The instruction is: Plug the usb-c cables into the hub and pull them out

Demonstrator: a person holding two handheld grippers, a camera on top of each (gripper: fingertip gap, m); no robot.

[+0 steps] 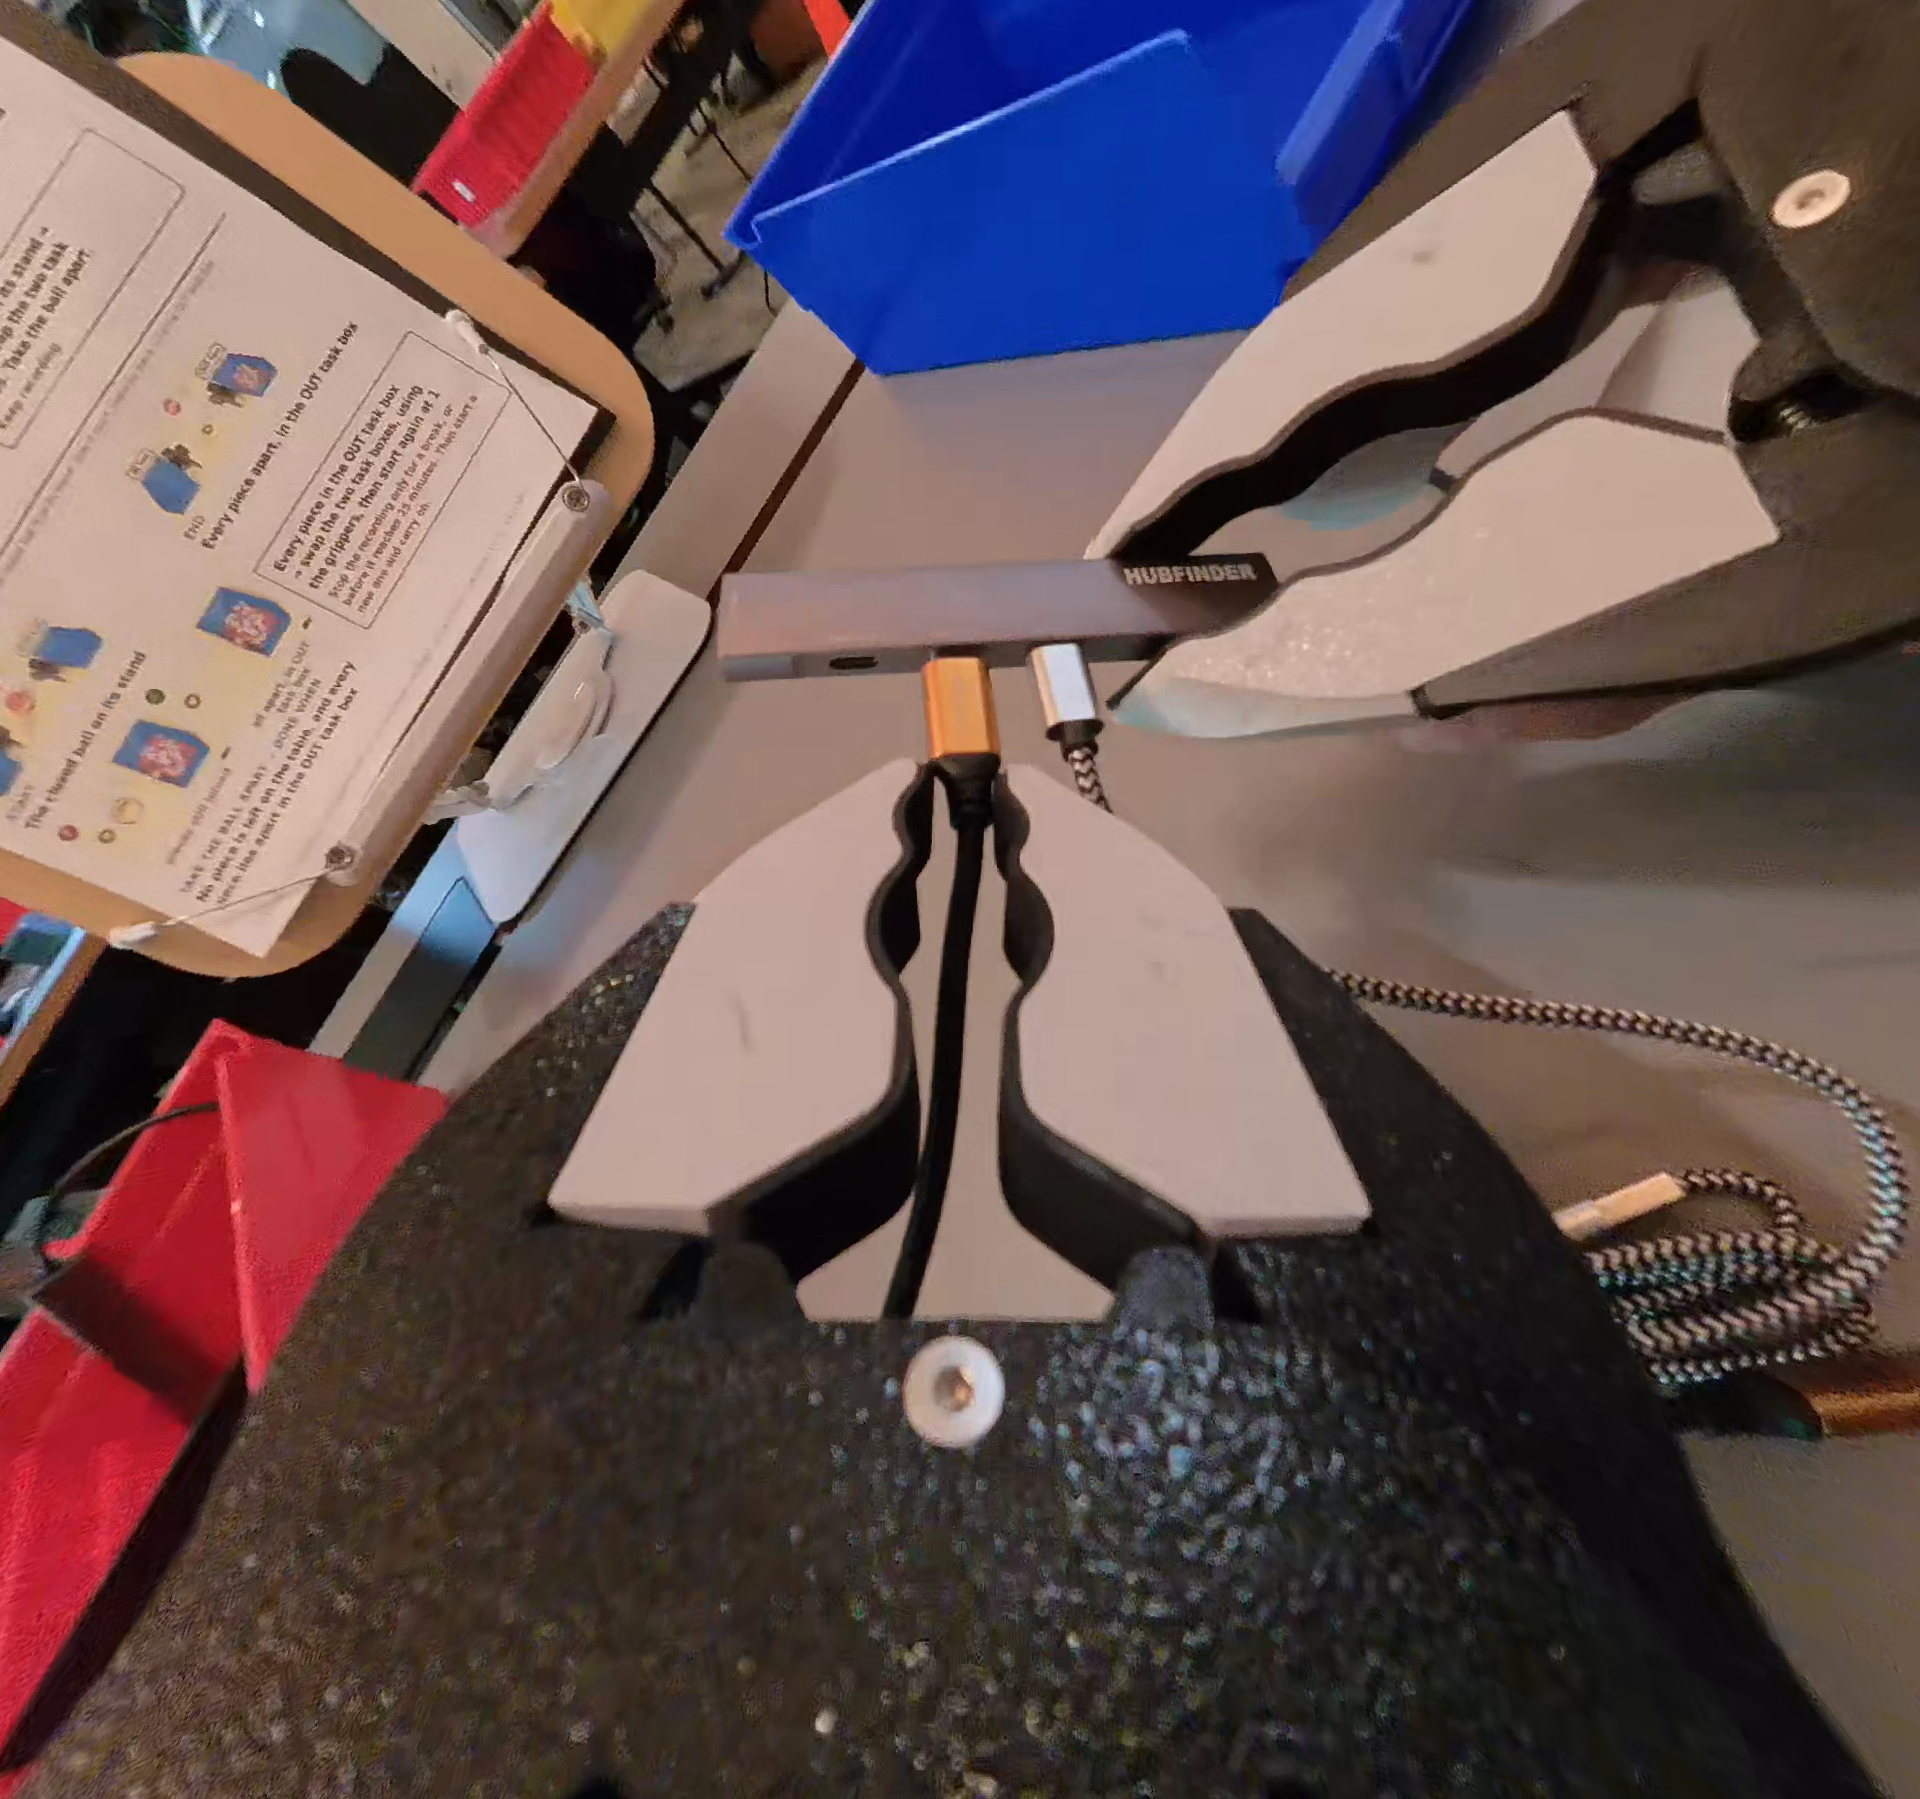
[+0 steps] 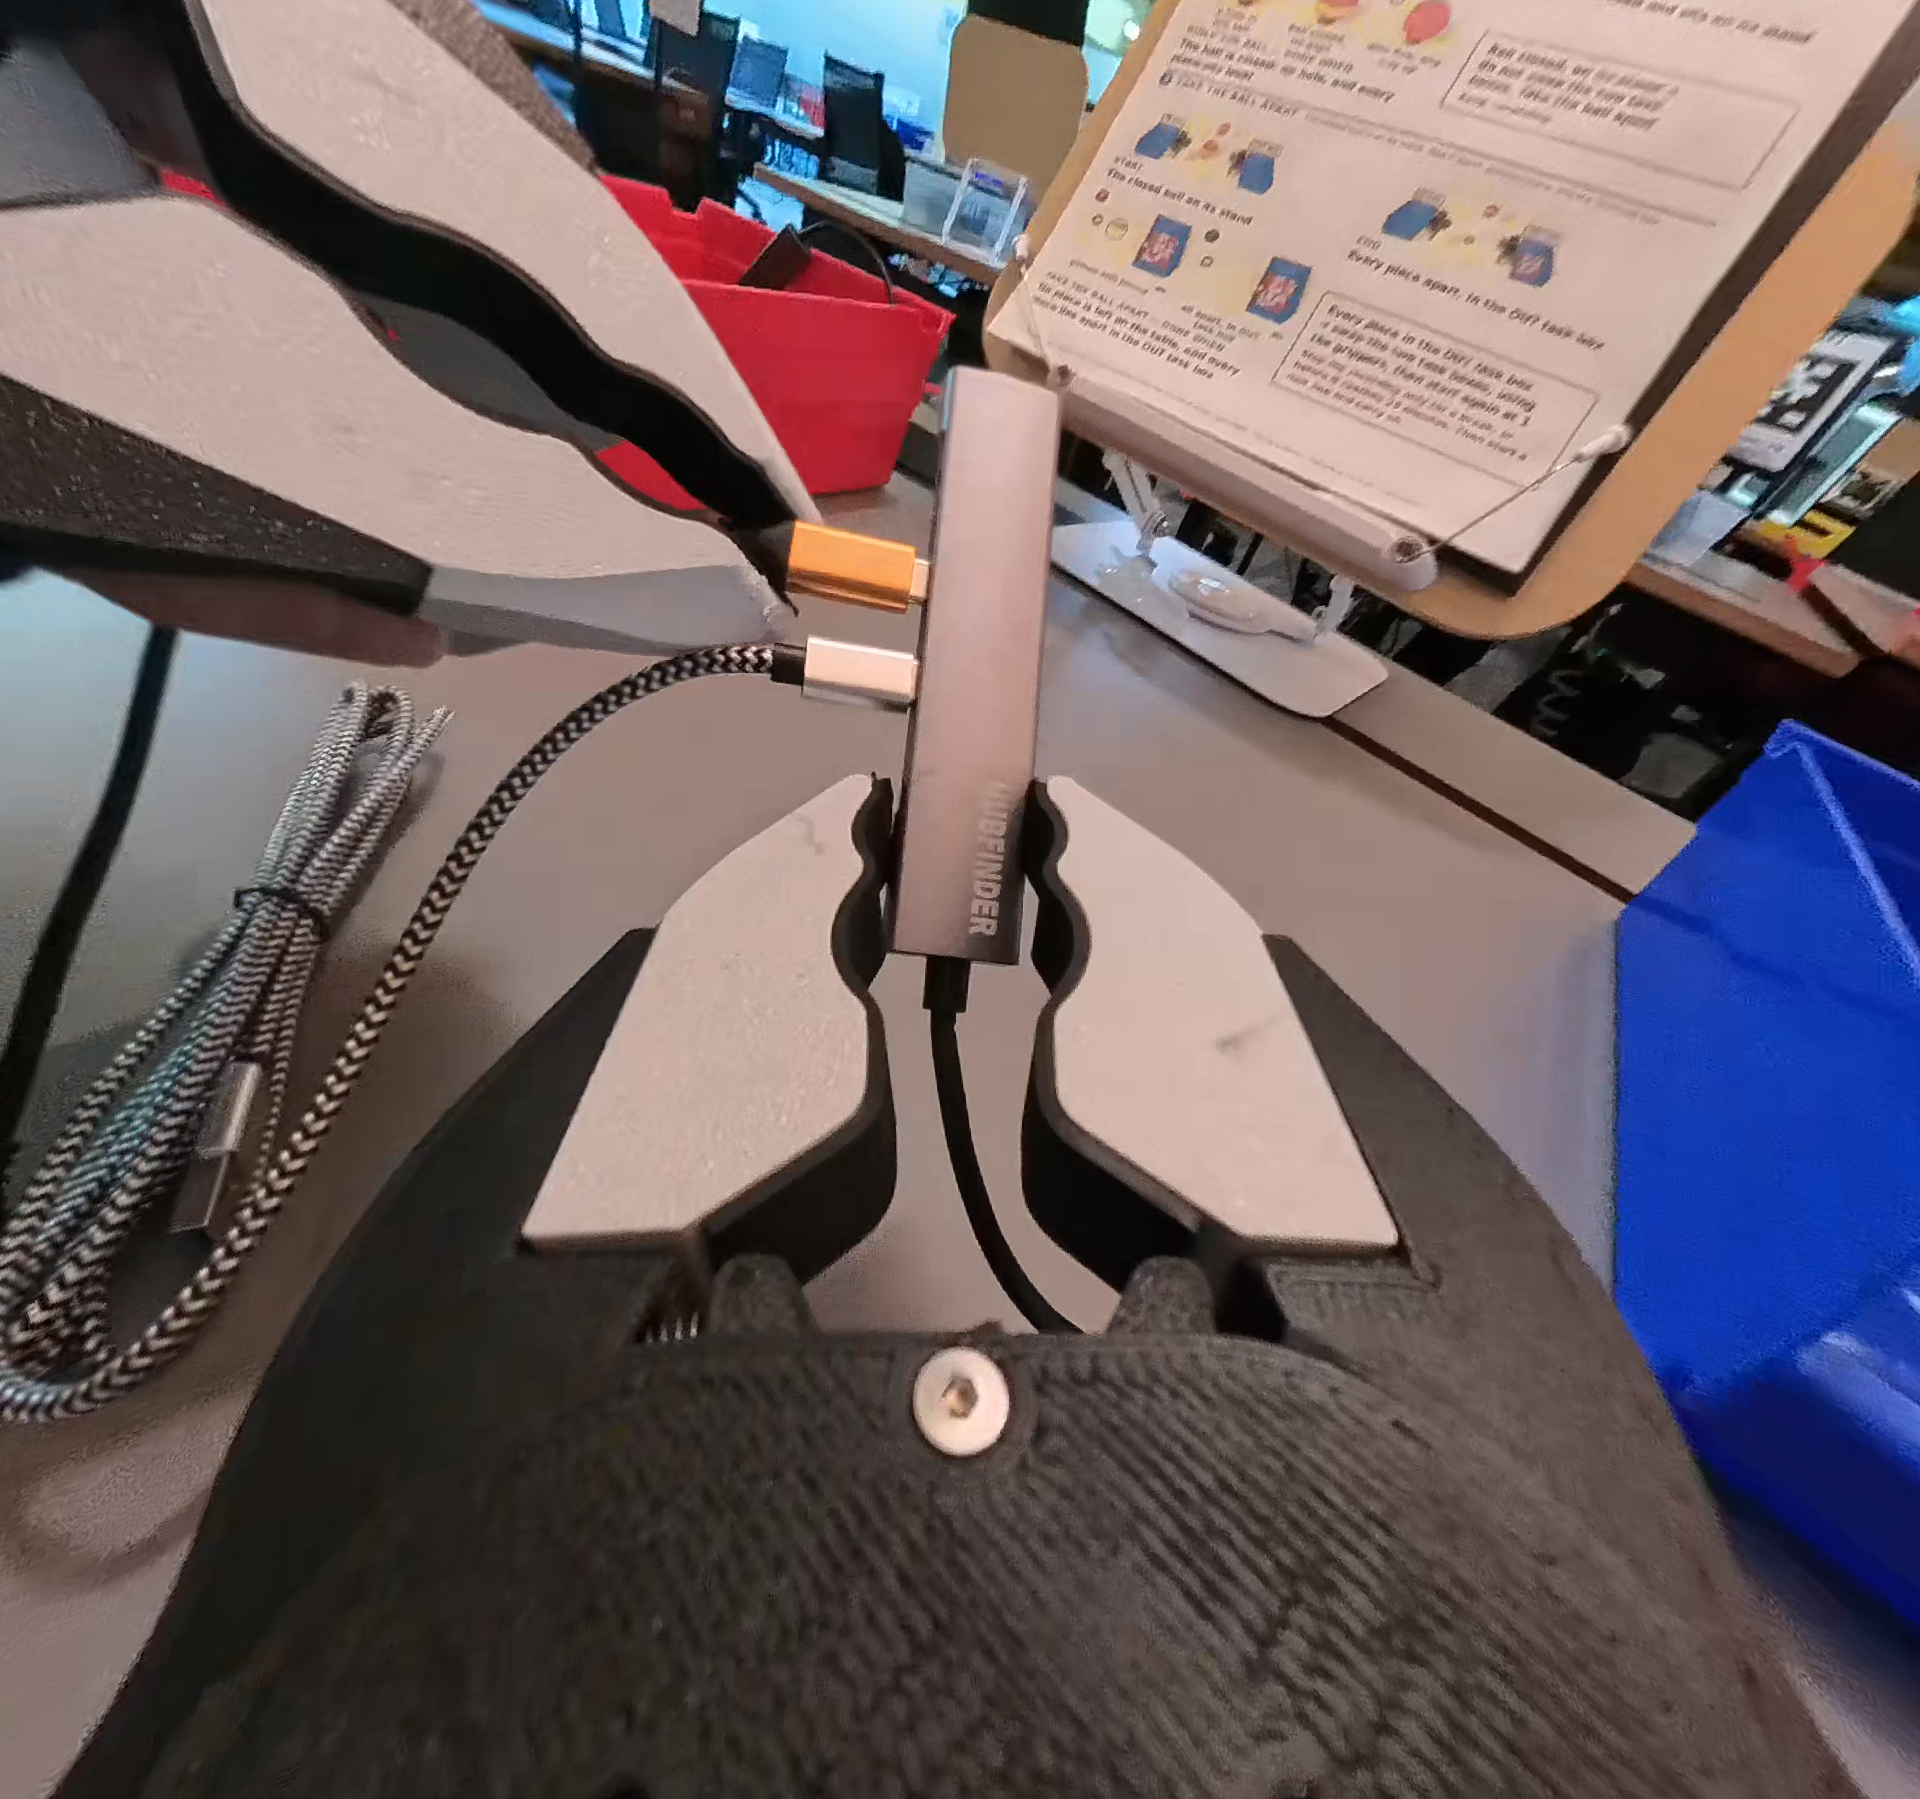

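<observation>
Fingers (image 2: pixel 873 856) pinch the hub (image 2: pixel 977 669); only right wrist view shows its tail cable (image 2: pixel 961 1126).

Tight quarters at the hub (image 2: pixel 971 669): right gripper (image 2: pixel 961 819) clamps its near end, left gripper (image 1: pixel 961 783) blocks the port side, pinching the cable just behind the orange plug (image 2: pixel 852 565). Silver plug (image 2: pixel 860 674) sits just beside it, w/ barely a gap btwn the two. One port (image 1: pixel 852 663) left of the orange plug stands free. Braided cable bundle (image 2: pixel 197 1053) clutters the table (image 2: pixel 1299 814) on the left gripper's side; blue bin (image 2: pixel 1787 1074) walls off the right. Beyond the hub, an instruction board on its stand (image 2: pixel 1455 222) leans overhead, red bin (image 2: pixel 821 347) behind. Bare tabletop btwn hub and blue bin gives passing room.
</observation>
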